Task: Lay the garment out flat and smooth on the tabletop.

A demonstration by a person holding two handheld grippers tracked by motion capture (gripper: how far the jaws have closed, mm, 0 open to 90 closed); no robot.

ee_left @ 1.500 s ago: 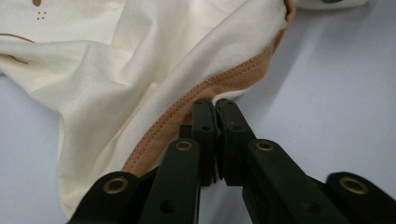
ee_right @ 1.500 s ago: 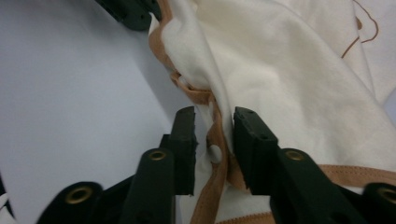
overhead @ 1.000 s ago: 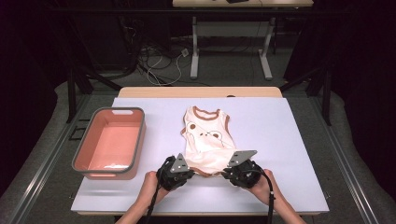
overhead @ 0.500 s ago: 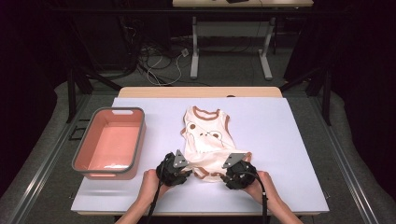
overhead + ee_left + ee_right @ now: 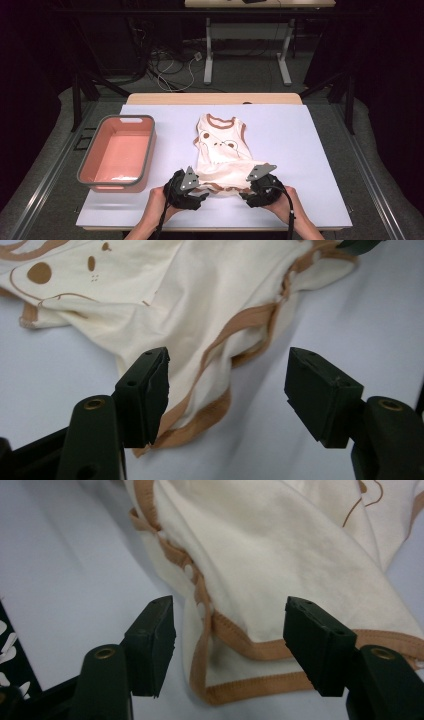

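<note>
the little bear shirt (image 5: 220, 150) lies flat on the tabletop (image 5: 310, 150), its bottom hem by me. my left tool (image 5: 196, 194) and right tool (image 5: 248, 194) have just been opening, hem lying loose between. it's soft, light and floppy; i'd pinch the thick brown hem corners.

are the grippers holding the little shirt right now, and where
Nothing is held. Both the left gripper and right gripper have just been opening; the shirt hem lies slack between their fingers, unpinched.
</note>
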